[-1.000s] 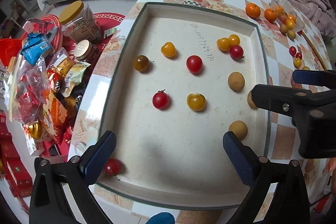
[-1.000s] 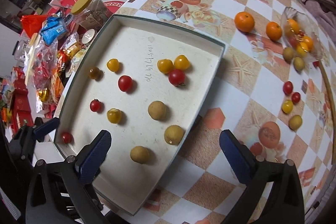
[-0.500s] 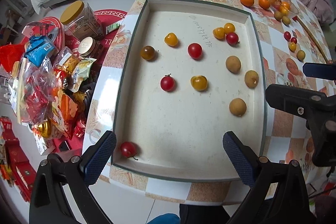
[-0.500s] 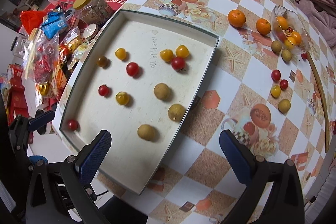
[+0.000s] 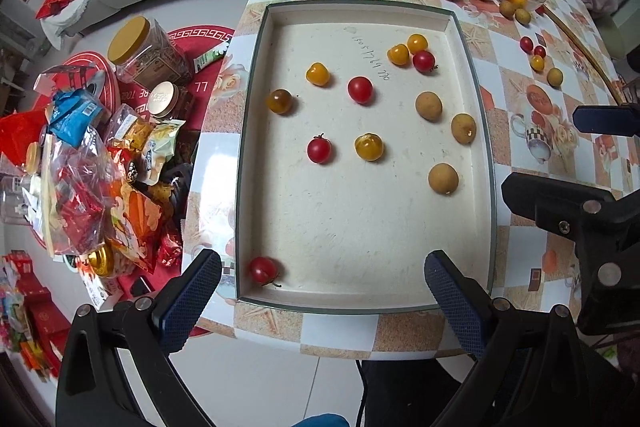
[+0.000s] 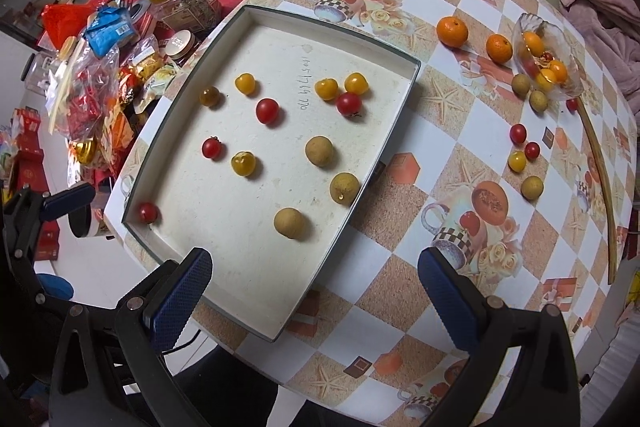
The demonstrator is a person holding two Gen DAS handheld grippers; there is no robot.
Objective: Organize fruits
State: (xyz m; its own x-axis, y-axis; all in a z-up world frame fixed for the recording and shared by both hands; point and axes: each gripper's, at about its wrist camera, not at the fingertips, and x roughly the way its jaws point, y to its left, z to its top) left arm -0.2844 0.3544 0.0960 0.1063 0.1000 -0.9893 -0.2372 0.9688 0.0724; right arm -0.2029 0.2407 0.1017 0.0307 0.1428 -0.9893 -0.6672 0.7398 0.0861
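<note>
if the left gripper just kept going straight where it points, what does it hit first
Probably the bare tray floor: the open left gripper aims between the corner tomato and a longan. Depth is unclear.

We note the tray point(image 5: 482, 131) interior is matt, off-white and faintly speckled, like card or pressed fibre. The desk point(image 6: 436, 239) wears a smooth printed covering with slight sheen. Cherry tomatoes point(image 5: 360, 89) look glossy; longans point(image 5: 443, 178) look dull and rough. The bowl point(image 6: 520, 39) is clear glass. Left gripper point(image 5: 320, 297) pads point(image 5: 188, 301) are blue, knurled, rubbery; frames matt black plastic with metal screws. Snack bags point(image 5: 76, 203) are shiny, crinkled foil.
</note>
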